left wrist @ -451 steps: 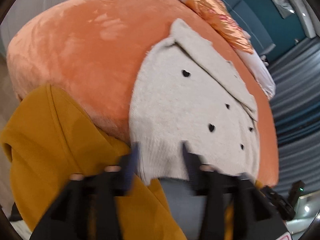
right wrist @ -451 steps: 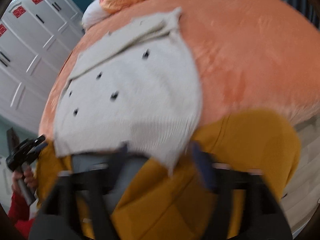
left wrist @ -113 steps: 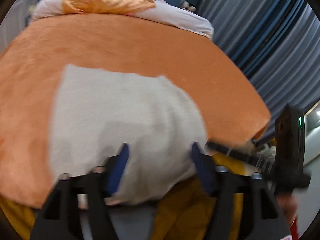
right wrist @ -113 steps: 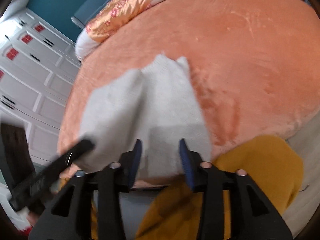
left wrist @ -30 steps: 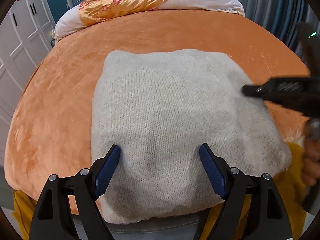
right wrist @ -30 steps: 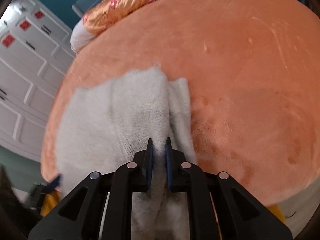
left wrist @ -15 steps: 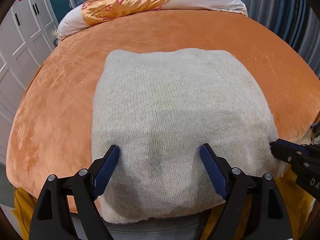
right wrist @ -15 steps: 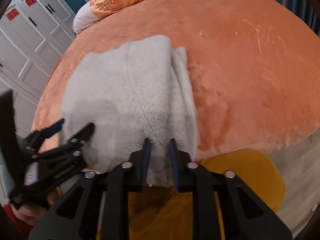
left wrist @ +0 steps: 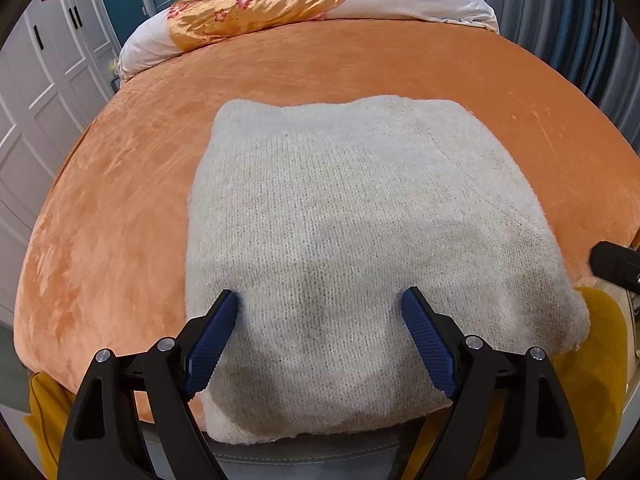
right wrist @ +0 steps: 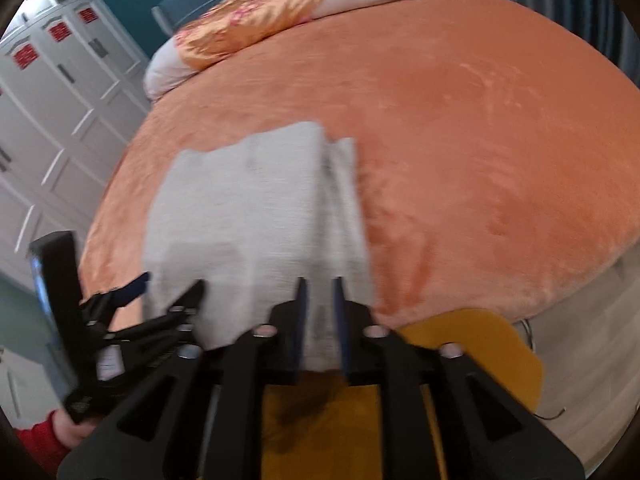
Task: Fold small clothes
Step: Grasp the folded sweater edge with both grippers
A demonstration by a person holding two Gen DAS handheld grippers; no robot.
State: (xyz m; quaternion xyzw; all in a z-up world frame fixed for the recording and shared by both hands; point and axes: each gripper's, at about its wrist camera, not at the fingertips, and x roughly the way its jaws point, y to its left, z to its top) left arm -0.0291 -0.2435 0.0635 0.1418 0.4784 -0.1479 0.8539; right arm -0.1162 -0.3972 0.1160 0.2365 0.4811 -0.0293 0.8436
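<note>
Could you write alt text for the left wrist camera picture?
A folded cream knitted sweater lies on an orange plush bedspread, framed by the wide-open left tongs with blue pads. A floral orange pillow sits behind.

right view – motion-blurred | right tool (right wrist: 318, 312): contact with sweater (right wrist: 256, 216) unreadable; sweater's near edge – hidden behind it

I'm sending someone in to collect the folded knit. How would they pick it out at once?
Start at the big bed under the orange plush blanket. At its near edge, the end away from the floral satin pillow, lies the folded cream sweater. It is the only pale, knitted piece there, unlike the mustard-yellow garment hanging below the edge.
</note>
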